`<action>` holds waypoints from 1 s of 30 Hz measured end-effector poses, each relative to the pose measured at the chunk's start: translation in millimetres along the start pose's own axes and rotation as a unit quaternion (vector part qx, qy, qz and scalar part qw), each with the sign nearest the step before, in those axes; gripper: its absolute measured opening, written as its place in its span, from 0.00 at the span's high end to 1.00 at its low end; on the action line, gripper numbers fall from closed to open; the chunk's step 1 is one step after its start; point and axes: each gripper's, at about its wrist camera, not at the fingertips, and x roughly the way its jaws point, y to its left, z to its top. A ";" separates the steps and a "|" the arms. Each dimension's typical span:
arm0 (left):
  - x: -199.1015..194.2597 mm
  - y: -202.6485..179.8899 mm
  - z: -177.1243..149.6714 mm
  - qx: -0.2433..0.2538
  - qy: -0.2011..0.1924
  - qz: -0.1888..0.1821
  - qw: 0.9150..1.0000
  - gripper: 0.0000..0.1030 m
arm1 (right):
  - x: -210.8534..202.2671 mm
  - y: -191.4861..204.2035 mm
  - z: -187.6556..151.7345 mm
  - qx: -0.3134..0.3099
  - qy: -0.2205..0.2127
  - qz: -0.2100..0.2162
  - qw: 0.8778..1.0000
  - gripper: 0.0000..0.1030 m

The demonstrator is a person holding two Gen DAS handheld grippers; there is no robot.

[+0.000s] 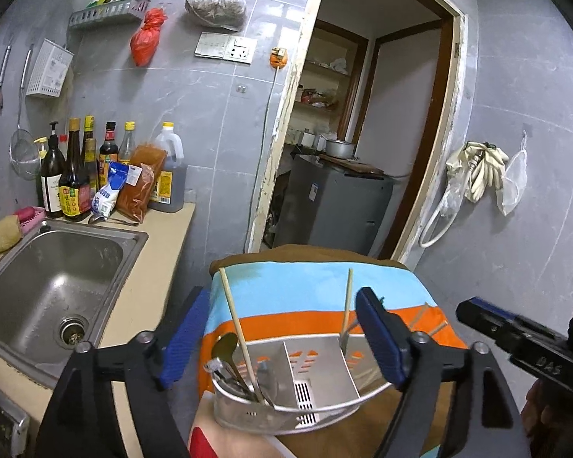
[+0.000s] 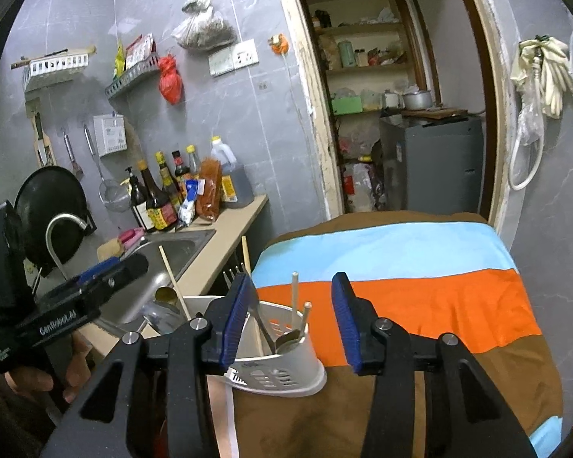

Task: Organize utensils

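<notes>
A metal utensil caddy with three compartments stands on a striped cloth. Its left compartment holds spoons, a fork and one chopstick. Its right compartment holds another chopstick. My left gripper is open and empty, its blue pads on either side of the caddy. My right gripper is open and empty, just above the caddy in its own view. It also shows at the right edge of the left wrist view. Loose chopsticks lie on the cloth behind the caddy.
A steel sink sits in the beige counter to the left. Sauce bottles and packets stand at the back. A spoon lies by the bottles. An open doorway lies ahead. The faucet and a black pan stand left.
</notes>
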 end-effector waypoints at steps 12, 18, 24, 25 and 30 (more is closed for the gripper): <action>-23.2 -16.0 -19.4 0.007 0.012 0.020 1.000 0.01 | -42.3 -12.2 -10.0 0.003 -0.015 -0.043 0.999 0.31; -35.1 -27.4 -28.0 0.021 0.014 0.023 0.999 0.01 | -61.9 -21.5 -18.9 0.000 -0.017 -0.056 0.998 0.13; -54.0 -49.2 -36.4 0.031 0.006 0.021 0.999 0.01 | -91.2 -44.0 -28.8 0.007 -0.029 -0.078 0.996 0.04; -58.2 -53.9 -38.4 0.034 0.003 0.022 0.999 0.01 | -96.7 -48.5 -30.0 0.010 -0.030 -0.082 0.996 0.02; -79.7 -76.9 -48.4 0.032 -0.003 0.028 0.999 0.01 | -125.9 -70.2 -35.8 0.017 -0.034 -0.098 0.994 0.02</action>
